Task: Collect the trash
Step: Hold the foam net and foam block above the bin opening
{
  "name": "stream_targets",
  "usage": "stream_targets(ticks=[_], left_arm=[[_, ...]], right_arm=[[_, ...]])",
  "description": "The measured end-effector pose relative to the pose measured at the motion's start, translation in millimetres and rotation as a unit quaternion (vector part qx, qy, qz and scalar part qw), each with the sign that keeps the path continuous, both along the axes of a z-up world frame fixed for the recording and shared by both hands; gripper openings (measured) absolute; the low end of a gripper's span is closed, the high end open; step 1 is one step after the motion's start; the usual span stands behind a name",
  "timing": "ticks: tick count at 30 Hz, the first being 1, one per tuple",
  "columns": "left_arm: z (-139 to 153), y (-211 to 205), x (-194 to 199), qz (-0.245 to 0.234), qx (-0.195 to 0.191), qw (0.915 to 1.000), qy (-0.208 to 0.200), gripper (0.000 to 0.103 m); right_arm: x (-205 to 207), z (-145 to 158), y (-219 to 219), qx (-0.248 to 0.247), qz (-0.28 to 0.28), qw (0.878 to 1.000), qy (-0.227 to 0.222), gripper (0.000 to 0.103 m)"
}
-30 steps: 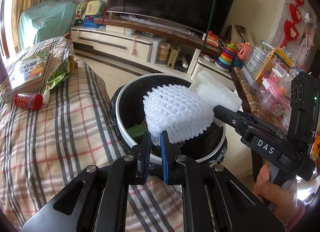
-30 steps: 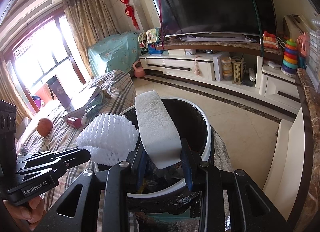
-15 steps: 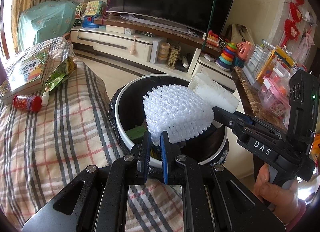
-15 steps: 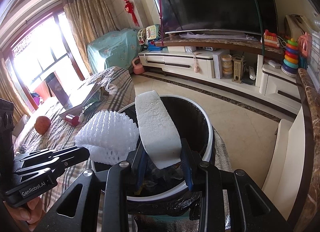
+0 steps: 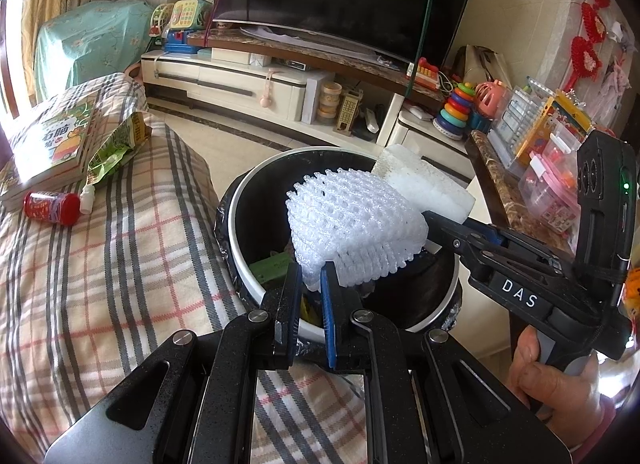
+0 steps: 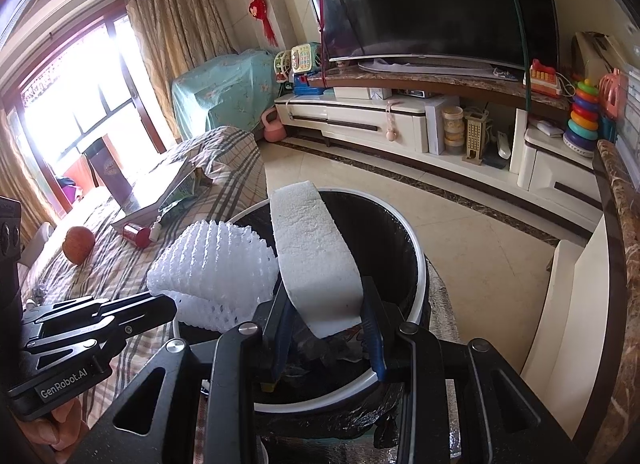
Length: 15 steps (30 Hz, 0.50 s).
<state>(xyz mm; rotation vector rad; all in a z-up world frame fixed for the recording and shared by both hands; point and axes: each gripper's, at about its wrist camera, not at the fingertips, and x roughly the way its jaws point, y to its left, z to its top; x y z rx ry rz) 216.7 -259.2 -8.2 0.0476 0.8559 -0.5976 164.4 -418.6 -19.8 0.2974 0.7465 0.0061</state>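
My left gripper (image 5: 311, 284) is shut on a white foam fruit net (image 5: 352, 219), holding it over the round bin (image 5: 256, 292) with its white rim and black liner. My right gripper (image 6: 326, 304) is shut on a white foam slab (image 6: 310, 252), which also hangs above the bin (image 6: 420, 264). The net (image 6: 212, 268) and the slab (image 5: 424, 183) sit side by side, touching or nearly so. Green packaging and other rubbish lie inside the bin. In the right wrist view the left gripper (image 6: 160, 302) comes in from the left.
A plaid-covered sofa (image 5: 100, 264) lies left of the bin, carrying a red bottle (image 5: 52, 207), a green snack bag (image 5: 116, 143), a book (image 5: 52, 139) and an orange fruit (image 6: 78, 244). A marble-topped cabinet (image 5: 504, 191) with toys stands on the right. A TV unit lies beyond.
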Motion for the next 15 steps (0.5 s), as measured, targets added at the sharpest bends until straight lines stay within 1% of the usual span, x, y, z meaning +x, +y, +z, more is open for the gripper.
stream_targets(ticks=[15], left_arm=[[-4.2, 1.4, 6.7, 0.003, 0.006, 1.0, 0.003, 0.009]], right_arm=[[0.5, -0.8, 0.2, -0.001, 0.002, 1.0, 0.002, 0.032]])
